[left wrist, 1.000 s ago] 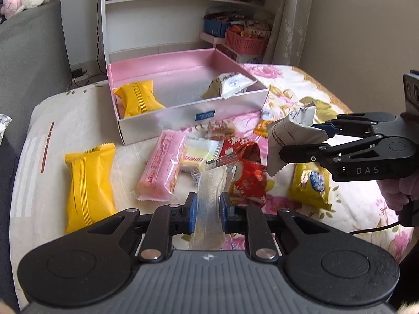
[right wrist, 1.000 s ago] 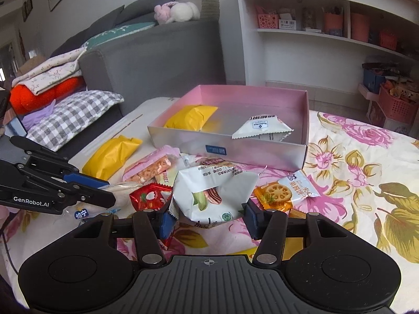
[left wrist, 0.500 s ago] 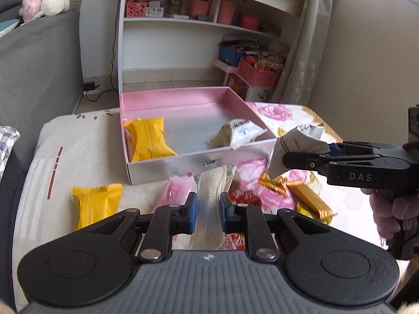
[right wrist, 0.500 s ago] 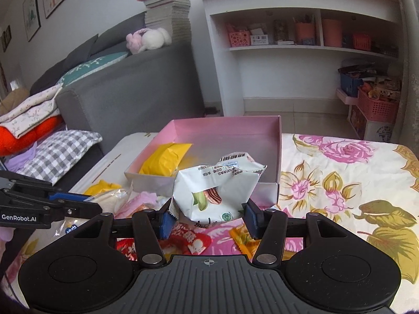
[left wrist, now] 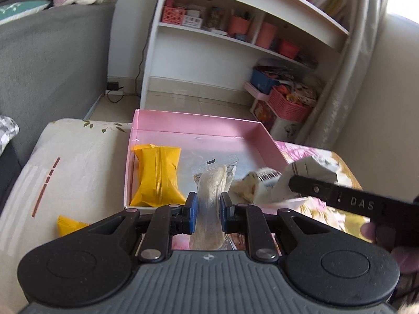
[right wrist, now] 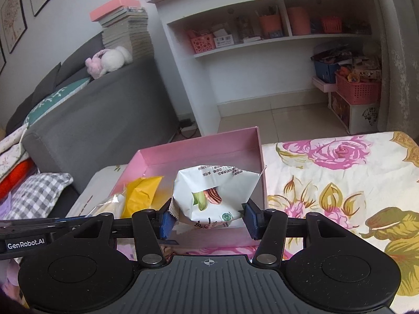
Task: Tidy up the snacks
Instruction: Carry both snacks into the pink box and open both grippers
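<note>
My left gripper [left wrist: 208, 209] is shut on a clear-wrapped pale pastry [left wrist: 212, 183] and holds it over the front edge of the pink box [left wrist: 199, 128]. My right gripper [right wrist: 208, 221] is shut on a white nut packet [right wrist: 212, 196] and holds it over the box's near right corner [right wrist: 258, 183]. It also shows in the left wrist view [left wrist: 309, 175], beside the right gripper's arm [left wrist: 361, 202]. A yellow packet [left wrist: 157, 175] lies in the box's left part, and a white packet [left wrist: 248, 183] lies at its front right.
Another yellow packet [left wrist: 69, 227] lies on the cloth left of the box. A floral cloth [right wrist: 340, 183] covers the surface to the right. A grey sofa [right wrist: 91, 120] stands at left, a white shelf unit [left wrist: 235, 60] behind, pink baskets [left wrist: 290, 102] on the floor.
Both grippers have moved forward and up with their packets, from above the loose snacks to over the pink box. The loose snacks have dropped out of view.
</note>
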